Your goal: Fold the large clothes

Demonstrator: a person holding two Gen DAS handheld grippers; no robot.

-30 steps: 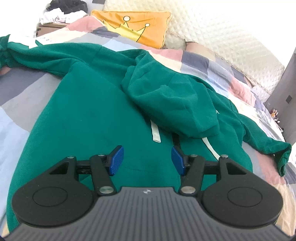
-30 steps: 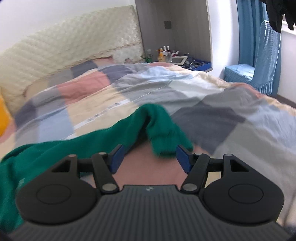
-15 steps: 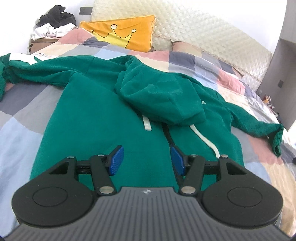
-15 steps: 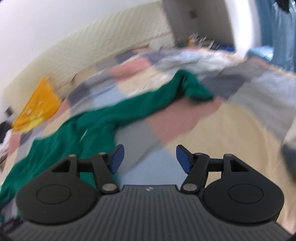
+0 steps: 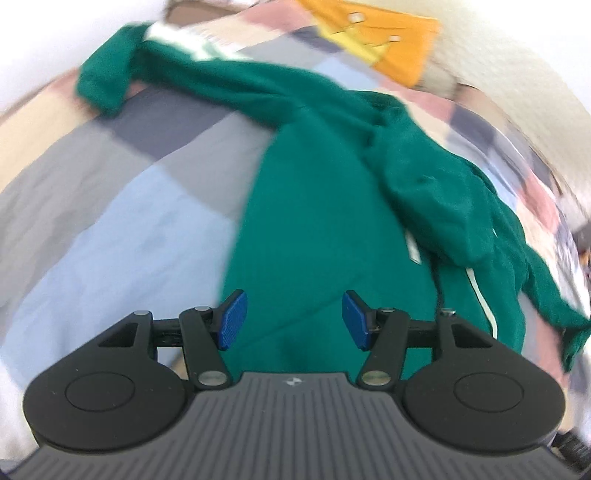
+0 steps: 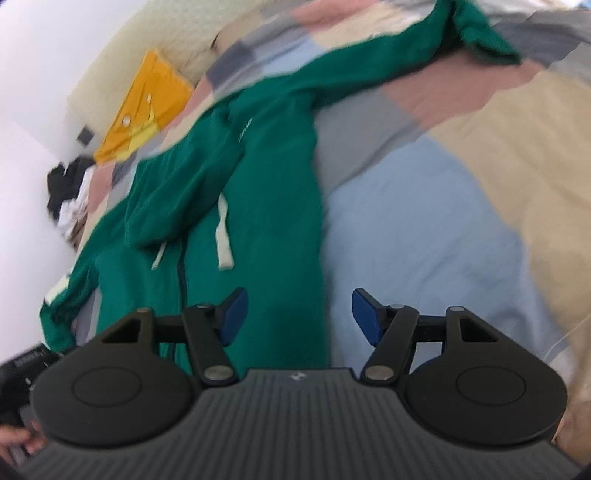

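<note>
Patchwork bedding in blue, grey, pink and beige covers the bed (image 5: 122,221), with a padded headboard (image 5: 509,74) along the upper right of the left view and an orange pillow (image 5: 380,40) at its top edge. Spread flat on the bed is a green hoodie (image 5: 317,206), hood (image 5: 439,206) folded down over the chest and white drawstrings (image 6: 223,236) lying on the front.

In the left view the left gripper (image 5: 293,319) hovers with its blue pads wide apart and nothing between them; the hoodie's lower body lies directly ahead of it, one sleeve (image 5: 110,81) running to the upper left of the frame, the other to the lower right.

In the right view the right gripper (image 6: 299,315) is likewise spread wide and empty. The hoodie's side edge (image 6: 317,236) runs up from between its fingers, body to the left, bare blue bedding to the right. A sleeve (image 6: 476,29) stretches to the upper right. Both views are blurred, so whether either gripper touches cloth is hard to say. Dark and white clothes (image 6: 68,192) sit piled at the left edge.
</note>
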